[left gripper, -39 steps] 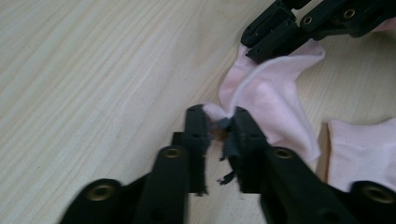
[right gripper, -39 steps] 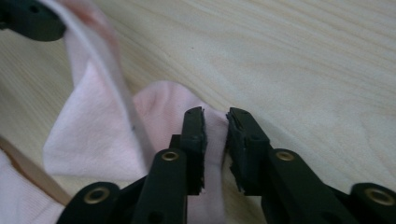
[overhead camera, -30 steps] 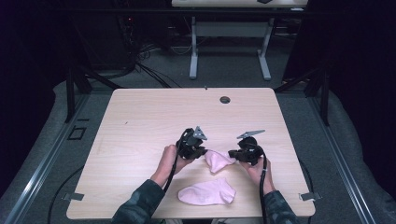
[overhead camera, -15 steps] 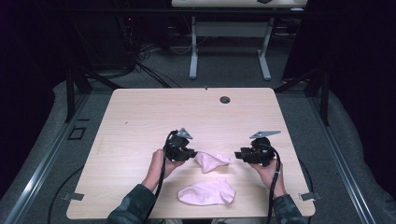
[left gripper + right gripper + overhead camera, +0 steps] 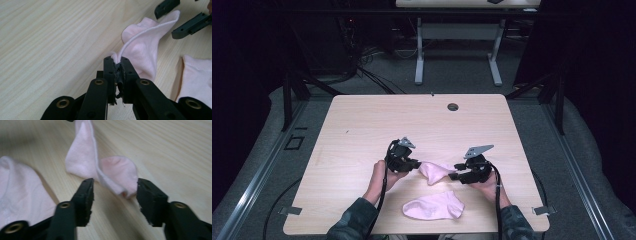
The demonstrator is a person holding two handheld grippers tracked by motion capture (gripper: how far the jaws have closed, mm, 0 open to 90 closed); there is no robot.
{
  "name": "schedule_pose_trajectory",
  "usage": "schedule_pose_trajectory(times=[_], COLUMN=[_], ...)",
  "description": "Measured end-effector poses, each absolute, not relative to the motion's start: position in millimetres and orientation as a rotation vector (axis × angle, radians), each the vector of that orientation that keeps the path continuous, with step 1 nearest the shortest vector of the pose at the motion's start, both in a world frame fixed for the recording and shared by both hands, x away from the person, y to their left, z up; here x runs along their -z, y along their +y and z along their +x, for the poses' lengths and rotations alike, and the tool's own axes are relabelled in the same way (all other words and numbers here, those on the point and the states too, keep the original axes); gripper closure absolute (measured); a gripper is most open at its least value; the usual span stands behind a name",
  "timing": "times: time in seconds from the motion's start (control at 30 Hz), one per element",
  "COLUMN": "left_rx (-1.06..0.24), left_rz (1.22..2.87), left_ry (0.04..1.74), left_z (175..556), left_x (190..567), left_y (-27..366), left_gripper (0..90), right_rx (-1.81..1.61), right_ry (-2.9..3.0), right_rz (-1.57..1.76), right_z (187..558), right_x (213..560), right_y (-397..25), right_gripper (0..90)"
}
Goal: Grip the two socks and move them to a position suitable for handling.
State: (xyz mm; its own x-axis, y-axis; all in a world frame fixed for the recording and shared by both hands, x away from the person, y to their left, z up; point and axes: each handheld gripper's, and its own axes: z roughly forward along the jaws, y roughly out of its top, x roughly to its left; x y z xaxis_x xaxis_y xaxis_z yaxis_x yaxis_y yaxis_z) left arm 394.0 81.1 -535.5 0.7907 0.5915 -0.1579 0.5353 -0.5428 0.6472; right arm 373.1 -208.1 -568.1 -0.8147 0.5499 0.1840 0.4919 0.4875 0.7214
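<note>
**One sock pinched at its edge, the other claw spread at its far end**

The left gripper (image 5: 117, 65) is clenched on the edge of a pink sock (image 5: 141, 47), a fold of cloth nipped between its jaws; I judge this anchors one end so the sock can be drawn out flat. The right gripper (image 5: 113, 192) stands released, jaws spread either side of the sock's rounded end (image 5: 117, 173), apparently lined up to take it; whether the pads touch the cloth I cannot tell. From above, this sock (image 5: 436, 171) lies crumpled between the two grippers, at the near middle of the table (image 5: 362, 125). A second pink sock (image 5: 434, 206) lies flat nearer the person, left alone, likely the mate. How much cloth sits inside the left jaws is hidden.
</note>
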Motion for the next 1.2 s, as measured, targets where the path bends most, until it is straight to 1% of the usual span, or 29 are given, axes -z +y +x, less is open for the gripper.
schedule_pose_trajectory(times=[0.03, 0.07, 0.13, 0.23, 0.33, 0.37, 0.4, 0.43, 0.47, 0.57, 0.6, 0.63, 0.67, 0.7, 0.73, 0.77, 0.8, 0.83, 0.87, 0.9, 0.93, 0.97, 1.03, 1.07, 1.13, 1.2], left_rx=[-0.104, -0.109, -0.109, -0.109, -0.096, -0.090, -0.055, -0.055, -0.016, 0.014, 0.034, 0.058, 0.058, 0.078, 0.108, 0.139, 0.139, 0.131, 0.127, 0.112, 0.094, 0.094, 0.080, 0.072, 0.069, 0.079], left_rz=[2.268, 2.270, 2.255, 2.235, 2.214, 2.204, 2.185, 2.185, 2.164, 2.160, 2.175, 2.177, 2.177, 2.179, 2.183, 2.169, 2.169, 2.169, 2.166, 2.161, 2.139, 2.139, 2.119, 2.106, 2.108, 2.122], left_ry=[0.826, 0.825, 0.833, 0.834, 0.824, 0.821, 0.811, 0.811, 0.821, 0.850, 0.911, 0.947, 0.947, 0.990, 1.029, 1.066, 1.066, 1.081, 1.089, 1.104, 1.119, 1.119, 1.116, 1.118, 1.128, 1.131], left_z=[394, 394, 392, 388, 380, 377, 372, 372, 368, 368, 375, 380, 380, 386, 392, 398, 398, 402, 403, 404, 404, 404, 404, 403, 401, 401], left_x=[536, 536, 535, 533, 528, 526, 520, 520, 517, 516, 521, 525, 525, 530, 535, 540, 540, 541, 541, 540, 538, 538, 537, 537, 537, 540], left_y=[81, 81, 81, 80, 77, 76, 74, 74, 73, 72, 72, 73, 73, 74, 77, 80, 80, 82, 83, 85, 88, 88, 93, 95, 100, 102], left_gripper=[85.2, 85.3, 85.4, 85.7, 85.9, 85.9, 85.9, 85.9, 85.9, 85.8, 85.8, 85.7, 85.7, 85.7, 85.6, 84.5, 82.1, 82.1, 76.0, 69.1, 56.7, 52.6, 47.4, 47.4, 43.0, 42.7], right_rx=[-1.256, -1.278, -1.286, -1.287, -1.250, -1.250, -1.204, -1.204, -1.157, -1.107, -1.037, -0.999, -0.999, -0.978, -0.983, -0.926, -0.926, -0.933, -0.931, -0.934, -0.997, -0.997, -1.013, -1.021, -0.983, -0.982], right_ry=[2.627, 2.614, 2.588, 2.563, 2.561, 2.561, 2.588, 2.588, 2.604, 2.617, 2.639, 2.623, 2.623, 2.646, 2.646, 2.641, 2.641, 2.634, 2.601, 2.580, 2.553, 2.553, 2.517, 2.515, 2.555, 2.568], right_rz=[0.928, 0.935, 0.936, 0.972, 1.064, 1.064, 1.111, 1.111, 1.172, 1.211, 1.250, 1.278, 1.278, 1.290, 1.313, 1.352, 1.352, 1.359, 1.375, 1.380, 1.351, 1.351, 1.309, 1.275, 1.237, 1.230], right_z=[371, 370, 364, 360, 349, 349, 342, 342, 337, 338, 352, 361, 361, 372, 381, 396, 396, 400, 403, 403, 400, 400, 398, 399, 408, 410], right_x=[568, 568, 560, 553, 526, 526, 509, 509, 492, 482, 487, 494, 494, 504, 515, 534, 534, 539, 546, 548, 548, 548, 544, 543, 547, 550], right_y=[-208, -208, -210, -213, -218, -218, -219, -219, -220, -219, -217, -215, -215, -213, -211, -207, -207, -206, -207, -208, -212, -212, -213, -212, -206, -204], right_gripper=[65.0, 71.3, 80.8, 81.3, 81.2, 81.2, 81.0, 81.0, 80.3, 78.9, 73.7, 73.4, 73.4, 71.0, 66.7, 64.1, 64.1, 62.4, 58.5, 57.7, 55.5, 55.5, 55.2, 55.4, 56.3, 57.2])
